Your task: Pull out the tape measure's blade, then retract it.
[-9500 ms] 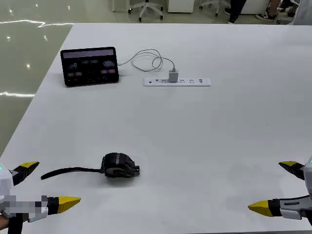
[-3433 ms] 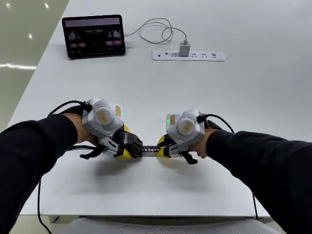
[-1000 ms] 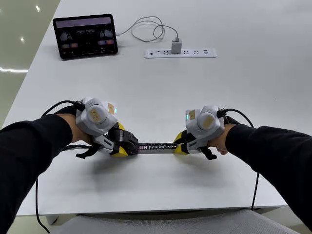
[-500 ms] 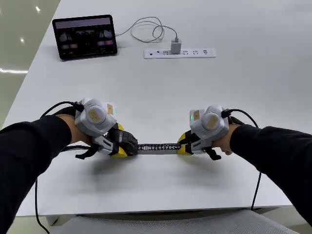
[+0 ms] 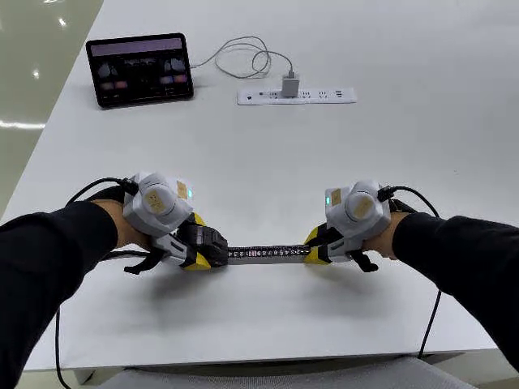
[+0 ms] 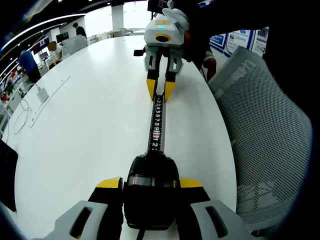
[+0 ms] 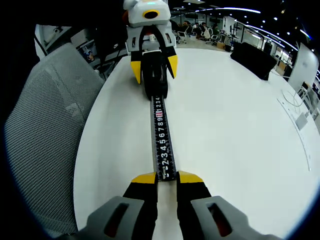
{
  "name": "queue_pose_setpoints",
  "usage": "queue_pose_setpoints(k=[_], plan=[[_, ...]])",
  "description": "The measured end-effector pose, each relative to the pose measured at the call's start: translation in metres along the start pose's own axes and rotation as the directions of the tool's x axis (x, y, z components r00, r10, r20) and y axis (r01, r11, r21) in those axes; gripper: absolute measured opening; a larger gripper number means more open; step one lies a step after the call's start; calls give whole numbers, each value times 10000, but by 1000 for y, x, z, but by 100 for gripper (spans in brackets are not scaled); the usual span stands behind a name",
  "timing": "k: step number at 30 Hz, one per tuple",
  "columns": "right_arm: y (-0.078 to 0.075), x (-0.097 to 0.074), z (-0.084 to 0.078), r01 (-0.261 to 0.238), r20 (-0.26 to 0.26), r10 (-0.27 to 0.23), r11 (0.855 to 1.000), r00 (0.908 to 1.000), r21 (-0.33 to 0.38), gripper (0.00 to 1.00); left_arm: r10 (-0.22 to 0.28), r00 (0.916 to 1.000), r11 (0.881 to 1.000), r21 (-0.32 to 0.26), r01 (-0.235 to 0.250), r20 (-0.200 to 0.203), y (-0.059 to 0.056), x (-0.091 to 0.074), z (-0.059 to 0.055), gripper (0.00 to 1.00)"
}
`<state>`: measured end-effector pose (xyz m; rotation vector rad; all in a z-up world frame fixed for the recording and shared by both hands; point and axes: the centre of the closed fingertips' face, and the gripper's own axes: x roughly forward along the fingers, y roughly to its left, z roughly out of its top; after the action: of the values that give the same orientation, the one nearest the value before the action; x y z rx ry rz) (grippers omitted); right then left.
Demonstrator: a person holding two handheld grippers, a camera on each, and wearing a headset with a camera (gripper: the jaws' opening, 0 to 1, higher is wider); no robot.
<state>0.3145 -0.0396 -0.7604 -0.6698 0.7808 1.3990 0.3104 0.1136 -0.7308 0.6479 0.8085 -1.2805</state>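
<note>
The pull-out half of the task is underway. The left tool [image 5: 197, 254] is clamping the tape measure [image 6: 151, 192] by its black case, one jaw on each side, and is holding it low near the front edge of the white desk [image 5: 340, 154]. The right tool [image 7: 167, 178] is facing it, with its jaws drawn together on the free end of the blade [image 7: 162, 135]. The jaw tips are covering that end, so it is hard to say whether they are gripping the hook itself or the strip just behind it.

Between the two tools the blade is running in a straight line close over the desk, printed side up. Only a short run of numbers is showing, so by my reading the extension is only partly done.

The next move is calling for the right tool to be drawing away along the blade's own line, level and without twisting, while the left tool is bracing the case against the pull. The pinch needs to be firm, since the spring is likely tugging the blade inward. For the retraction, walking the right tool back toward the case looks safer than simply letting go.
</note>
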Motion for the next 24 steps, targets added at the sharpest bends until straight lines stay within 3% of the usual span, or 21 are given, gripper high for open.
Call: queue_pose_setpoints(k=[24], plan=[[-3, -17, -19, 180, 38, -181, 9991, 9998, 382, 8, -13, 10000, 10000, -77, 13, 55, 2, 1, -1, 37]])
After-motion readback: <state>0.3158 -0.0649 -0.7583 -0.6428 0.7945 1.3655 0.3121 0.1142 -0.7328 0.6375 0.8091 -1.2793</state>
